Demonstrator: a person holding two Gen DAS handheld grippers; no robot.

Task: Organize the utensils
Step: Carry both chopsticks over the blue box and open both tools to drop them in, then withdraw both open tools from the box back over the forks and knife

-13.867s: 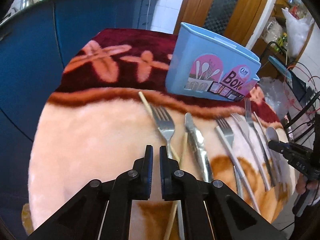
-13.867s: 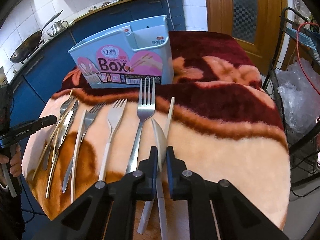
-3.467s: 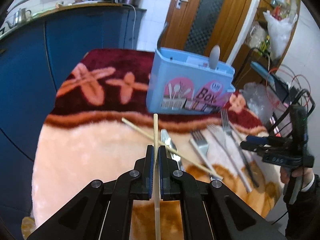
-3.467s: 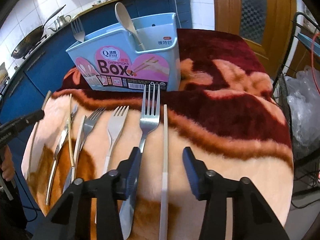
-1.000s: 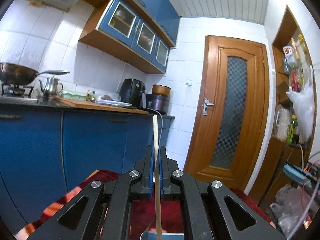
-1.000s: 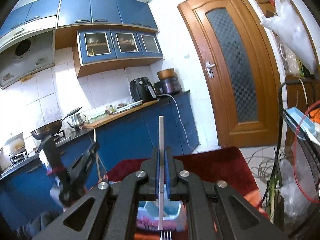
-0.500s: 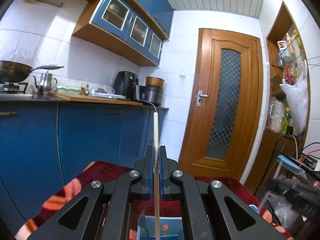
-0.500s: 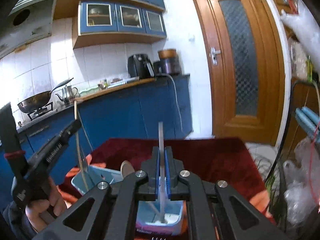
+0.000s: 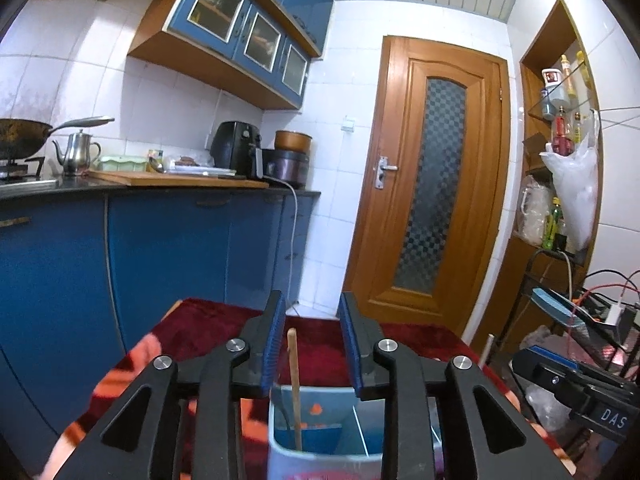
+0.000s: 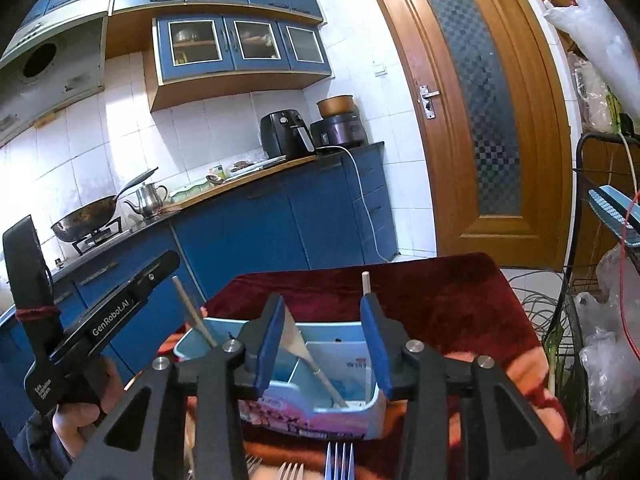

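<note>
My left gripper (image 9: 312, 304) hangs over the light blue utensil box (image 9: 320, 428), its jaws opening. A wooden chopstick (image 9: 295, 380) stands free in the box's left compartment, between the pads and touching neither. My right gripper (image 10: 322, 308) is over the same box (image 10: 344, 412), and its jaws are opening too. A white chopstick (image 10: 365, 283) stands in the right compartment just behind the right pad, not gripped. A pale spoon (image 10: 298, 342) leans in the box. The wooden chopstick (image 10: 192, 312) and the left gripper (image 10: 96, 320) show at the left of the right wrist view.
Fork tines (image 10: 339, 460) lie on the red and peach blanket (image 10: 460, 292) in front of the box. Blue kitchen cabinets (image 9: 160, 248) and a wooden door (image 9: 432, 200) stand behind. A wire rack with plastic bags (image 10: 600, 340) is at the right.
Both grippers were shut on upright chopsticks; now both have opened and the chopsticks have dropped into the box. Both views have tipped down toward the box.
</note>
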